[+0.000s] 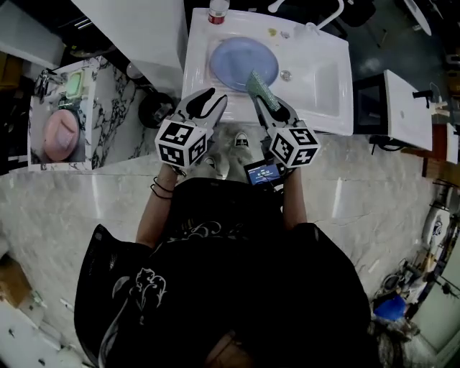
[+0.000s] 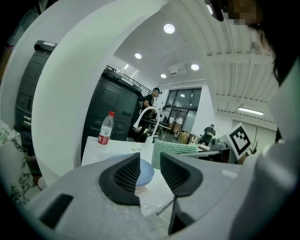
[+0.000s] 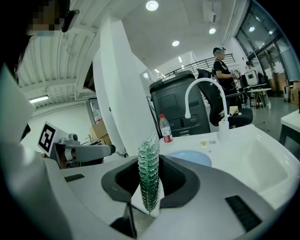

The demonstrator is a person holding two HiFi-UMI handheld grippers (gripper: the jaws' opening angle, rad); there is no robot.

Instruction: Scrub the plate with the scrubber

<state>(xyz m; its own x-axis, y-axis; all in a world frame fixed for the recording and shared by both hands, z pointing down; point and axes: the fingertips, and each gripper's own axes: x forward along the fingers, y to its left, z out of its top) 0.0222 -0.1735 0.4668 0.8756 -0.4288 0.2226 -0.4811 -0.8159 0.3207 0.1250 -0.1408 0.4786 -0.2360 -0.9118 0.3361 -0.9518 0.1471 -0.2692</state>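
A round blue plate [image 1: 243,63] lies flat in the left part of the white sink [image 1: 327,86]. My right gripper [image 1: 267,100] hovers at the sink's near edge, shut on the green scrubber [image 1: 257,86], which stands edge-up between its pads [image 3: 149,180]. Its view shows the plate [image 3: 190,158] ahead and lower. My left gripper [image 1: 214,99] is held beside it, just left, open with nothing between its fingers [image 2: 127,174]. Through that gap I see the plate [image 2: 144,172], with the scrubber [image 2: 176,149] to the right.
A red-capped bottle [image 1: 217,11] stands on the sink's back rim, near the white faucet [image 3: 201,93]. A marbled counter [image 1: 108,115] at the left carries a pink item [image 1: 61,136]. A white table [image 1: 406,108] stands at the right. People stand far behind.
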